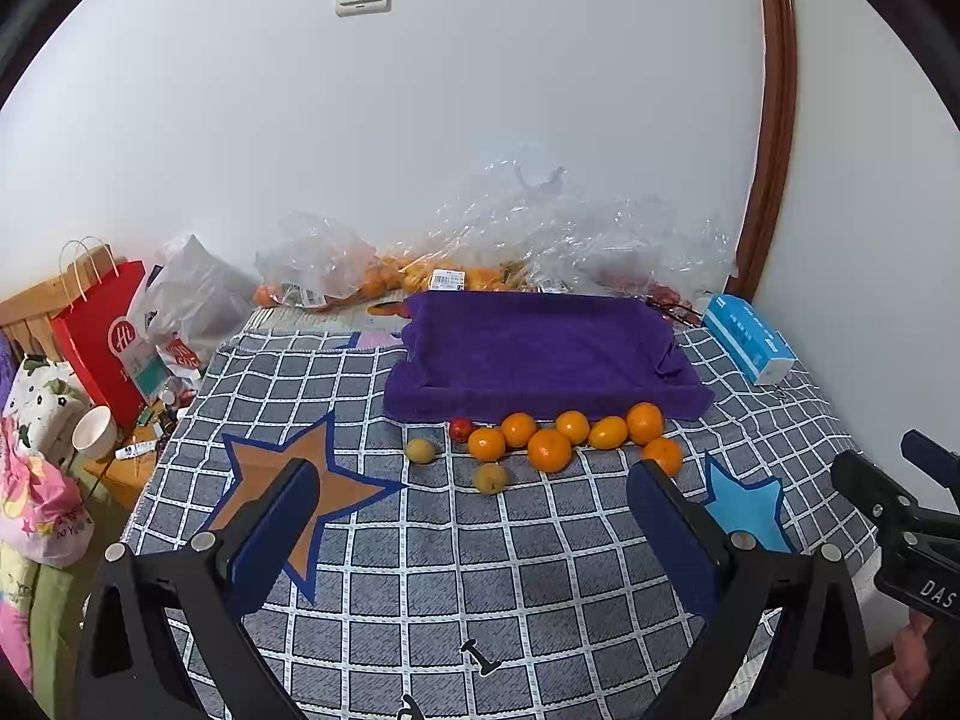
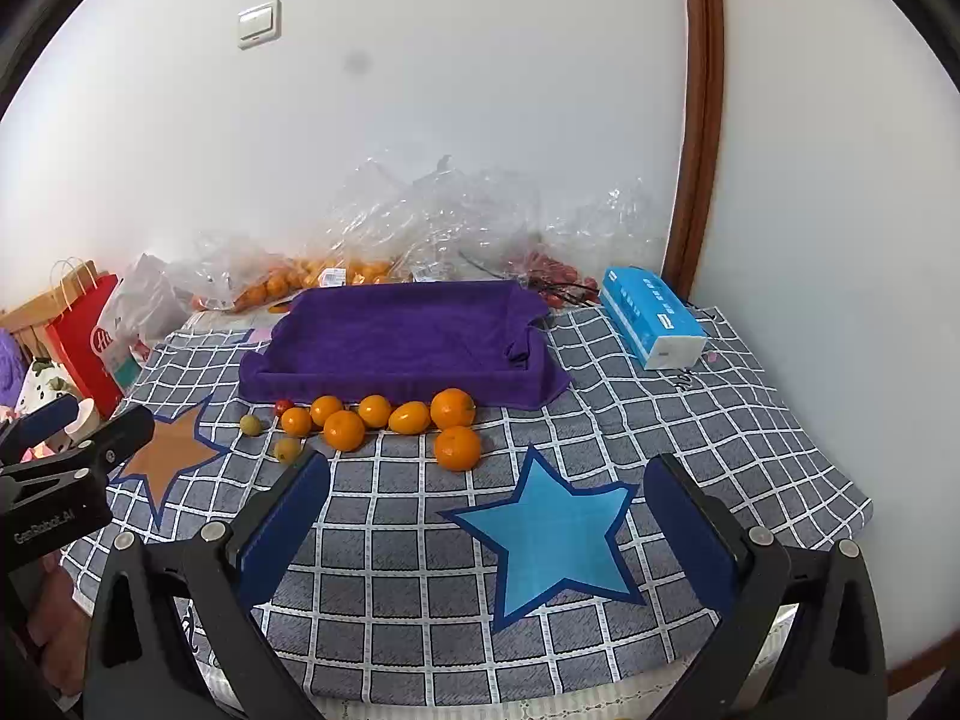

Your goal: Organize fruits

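Several oranges point(image 1: 549, 450) point(image 2: 344, 430) lie in a loose row on the checked tablecloth, just in front of a tray draped in a purple towel point(image 1: 540, 354) point(image 2: 396, 342). A small red fruit point(image 1: 460, 429) point(image 2: 284, 405) and two yellow-green fruits point(image 1: 420, 450) point(image 2: 250, 424) lie at the row's left end. My left gripper point(image 1: 474, 504) is open and empty, above the cloth short of the fruit. My right gripper point(image 2: 489, 489) is open and empty, above the blue star, short of the nearest orange point(image 2: 457, 448).
Clear plastic bags of oranges point(image 1: 420, 273) and red fruit point(image 2: 549, 267) lie against the wall behind the tray. A blue tissue pack point(image 1: 750, 336) point(image 2: 654, 318) sits at the right. A red paper bag point(image 1: 99, 336) and a white cup point(image 1: 94, 431) stand off the table's left edge.
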